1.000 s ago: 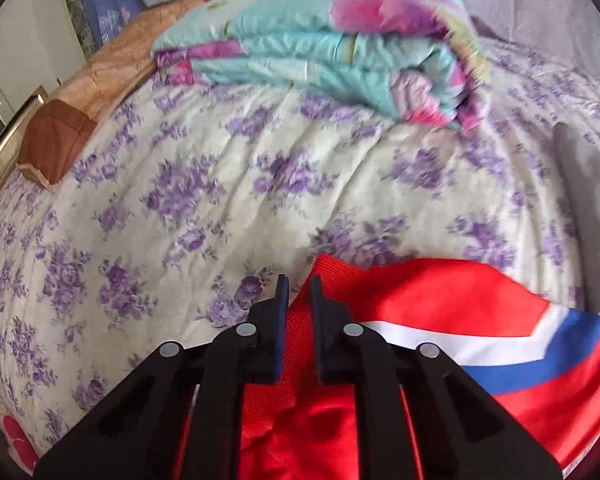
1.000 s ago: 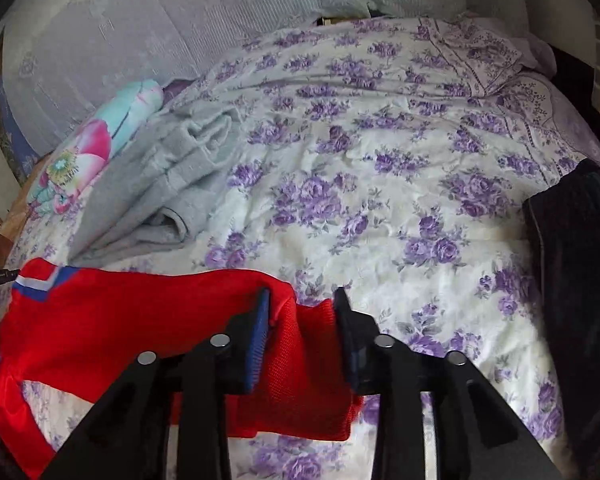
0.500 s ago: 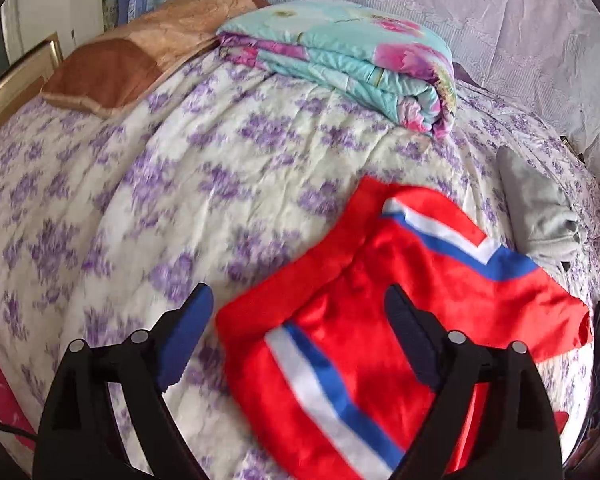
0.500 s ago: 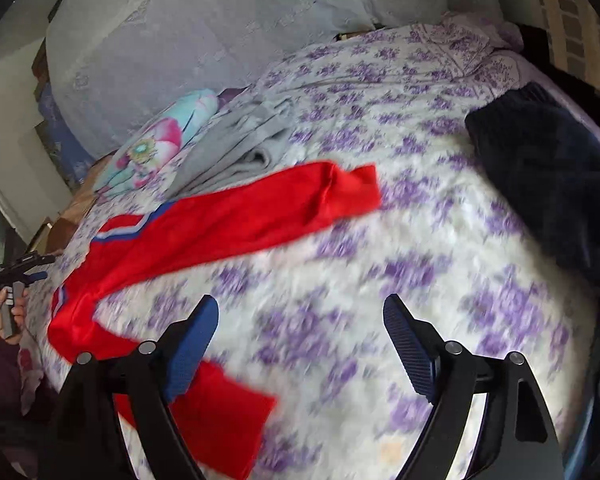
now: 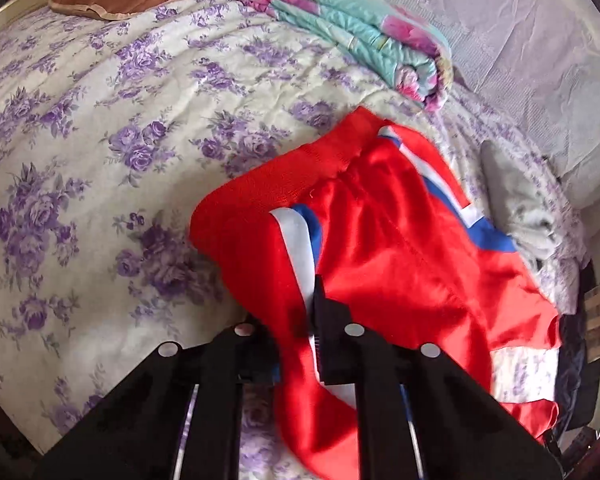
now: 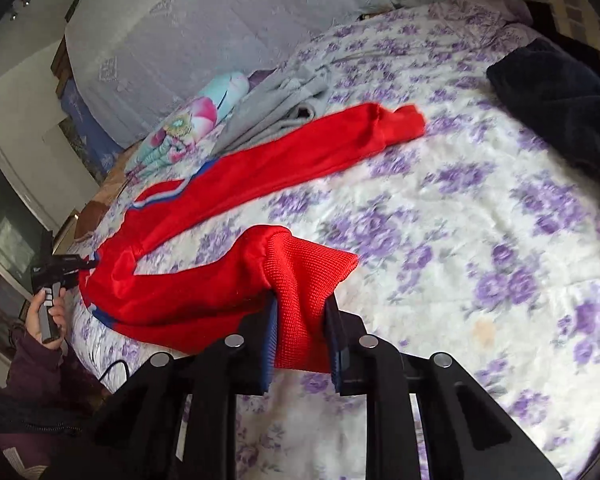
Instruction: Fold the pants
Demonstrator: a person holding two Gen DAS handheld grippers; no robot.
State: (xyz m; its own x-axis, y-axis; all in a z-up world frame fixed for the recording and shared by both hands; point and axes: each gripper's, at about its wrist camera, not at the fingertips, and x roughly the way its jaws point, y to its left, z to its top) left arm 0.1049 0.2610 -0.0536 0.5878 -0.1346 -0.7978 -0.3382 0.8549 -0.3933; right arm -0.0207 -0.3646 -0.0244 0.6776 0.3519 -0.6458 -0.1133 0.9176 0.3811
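Right gripper (image 6: 300, 332): low over the bed (image 6: 480, 240), clamped on a ribbed cuff of the red pants (image 6: 220, 184); left gripper (image 5: 306, 336): closed on the striped waist side; other leg flat toward the grey garment (image 6: 276, 108); bare sheet right; dark blanket (image 6: 560, 96) at the far edge.

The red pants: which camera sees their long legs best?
The right wrist view: both legs of the red pants stretch across the bed there, one cuff in the right gripper. The left wrist view shows mostly the waist end, pinched by the left gripper.
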